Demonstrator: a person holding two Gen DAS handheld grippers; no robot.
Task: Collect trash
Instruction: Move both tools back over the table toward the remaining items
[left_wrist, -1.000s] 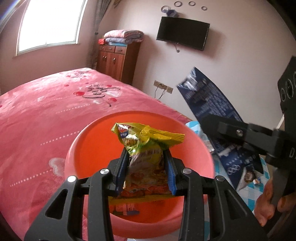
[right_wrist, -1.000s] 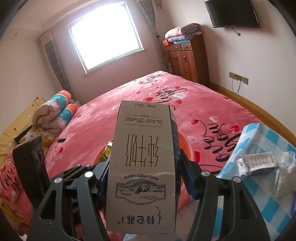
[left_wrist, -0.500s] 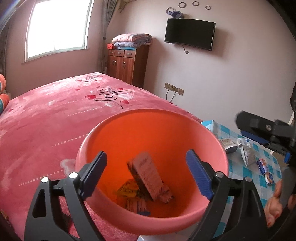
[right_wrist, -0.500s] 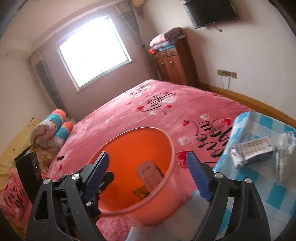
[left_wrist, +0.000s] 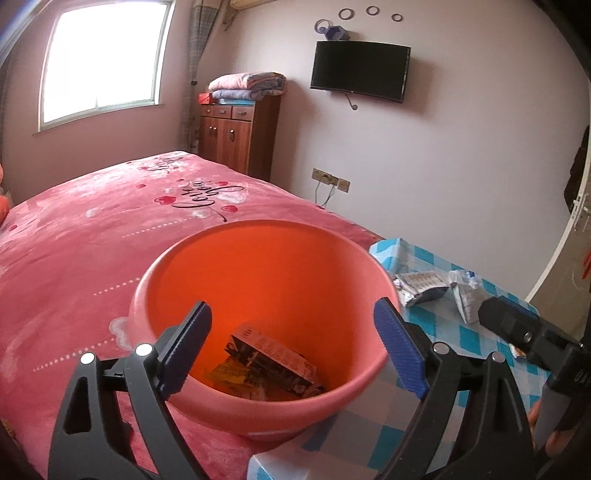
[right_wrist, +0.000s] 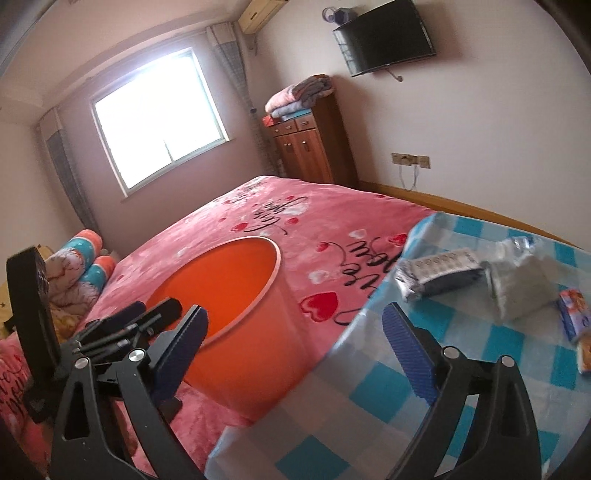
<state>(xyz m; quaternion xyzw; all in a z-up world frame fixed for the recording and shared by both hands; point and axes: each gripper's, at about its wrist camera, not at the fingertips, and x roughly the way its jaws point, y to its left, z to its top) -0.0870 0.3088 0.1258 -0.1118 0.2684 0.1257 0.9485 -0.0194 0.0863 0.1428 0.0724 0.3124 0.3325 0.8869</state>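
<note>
A second ago the left gripper (left_wrist: 291, 347) pinched a yellow snack bag and the right gripper (right_wrist: 293, 338) held a brown milk carton. Both jaws have just been opening and now gape wide with nothing between them. The milk carton (left_wrist: 273, 360) and the yellow snack bag (left_wrist: 229, 373) lie at the bottom of the orange bin (left_wrist: 258, 406), which stands on the pink bedspread (left_wrist: 74, 240) just beside the blue checked cloth (right_wrist: 369, 398). The right gripper has swung away from the bin toward that cloth, where more rubbish waits at about two o'clock: a silver wrapper (right_wrist: 437, 271), a crumpled white bag (right_wrist: 521, 284) and a small orange packet (right_wrist: 572, 317). Across the room are a bright window (left_wrist: 103, 62), a wooden cabinet (left_wrist: 236, 136) topped with folded blankets, and a wall television (left_wrist: 360, 70).
</note>
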